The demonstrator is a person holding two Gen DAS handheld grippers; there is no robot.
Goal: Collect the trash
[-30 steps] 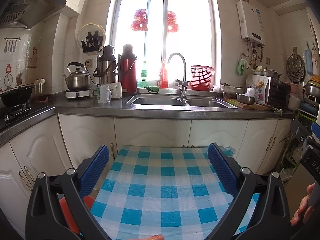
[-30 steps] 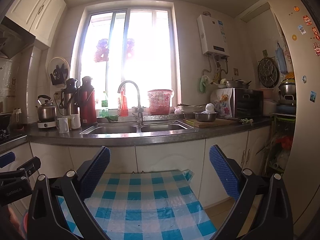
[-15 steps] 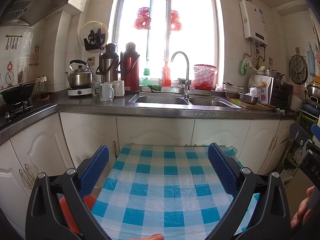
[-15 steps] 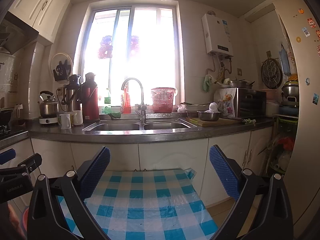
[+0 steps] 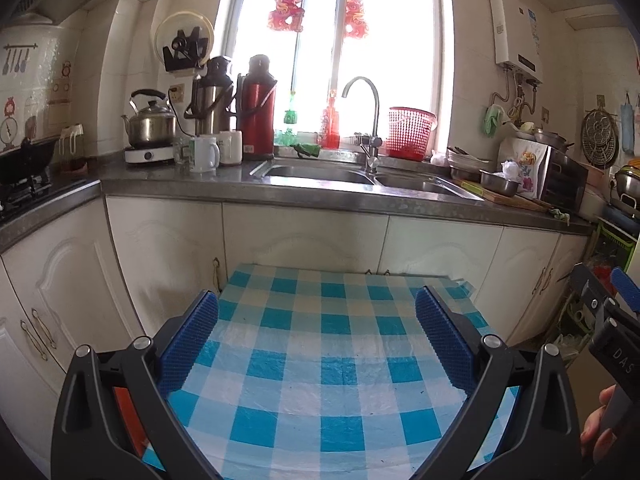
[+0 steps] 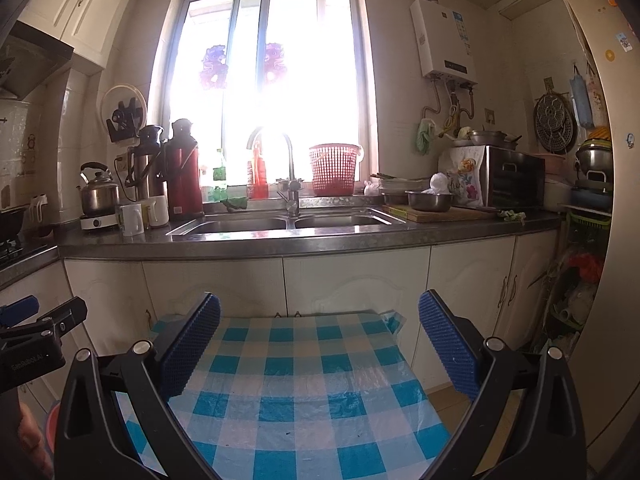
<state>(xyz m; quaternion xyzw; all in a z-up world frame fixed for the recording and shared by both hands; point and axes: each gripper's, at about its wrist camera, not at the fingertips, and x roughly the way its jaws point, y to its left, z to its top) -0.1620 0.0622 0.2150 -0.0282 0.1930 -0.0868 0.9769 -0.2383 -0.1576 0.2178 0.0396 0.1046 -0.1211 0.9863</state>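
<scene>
We find no trash that we can name with certainty in either view. The likeliest bits lie on the counter (image 6: 304, 240) at right of centre in the right wrist view: green scraps (image 6: 511, 215) just right of the cutting board (image 6: 436, 213), and something white and crumpled (image 6: 438, 181) behind the steel bowl (image 6: 429, 201); whether either is waste we cannot tell.

Both claws are spread wide and hold nothing. We judge that this is a search stance: the left gripper (image 5: 318, 344) and the right gripper (image 6: 320, 346) hang level above the table and face the counter, jaws ready for whatever is picked first. The right gripper also shows at the lower right edge of the left wrist view, with a hand (image 5: 600, 428) on its handle.

The table (image 5: 320, 360) fills the lower middle of both frames. It wears a blue and white checked plastic cloth, bare apart from a few dark specks too small to identify.

Beyond it stand white cabinets (image 5: 304, 240) under the dark counter, with a double sink (image 5: 320, 174) and tap (image 5: 362, 120) at centre. In the left wrist view, at centre left, are a kettle (image 5: 150, 122), two flasks (image 5: 234, 108) and mugs (image 5: 204, 153). A red basket (image 5: 410, 133) sits on the sill below the bright window (image 5: 340, 40), and a water heater (image 5: 516, 36) hangs at upper right.
</scene>
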